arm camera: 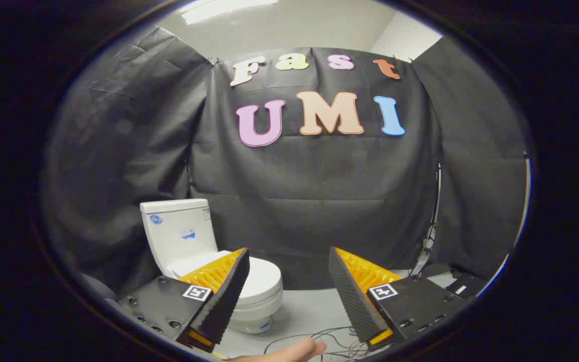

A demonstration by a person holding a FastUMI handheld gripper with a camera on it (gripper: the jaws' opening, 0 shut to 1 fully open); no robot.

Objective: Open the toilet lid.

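- Gripper [287, 264] held wide open, fingers apart on empty air
- White toilet [204, 251], lid [262, 279] down, beyond the left finger
- Loose wires [319, 338] on grey floor [309, 306]
- A hand [289, 352] below

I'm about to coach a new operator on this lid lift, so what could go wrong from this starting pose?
1. The tool is open and well short of the toilet, which sits off toward one finger; a straight approach would likely miss the closed lid.
2. Loose wires lie on the floor beneath the fingers, a possible snag.
3. A hand sits close below the tool and could get pinched.
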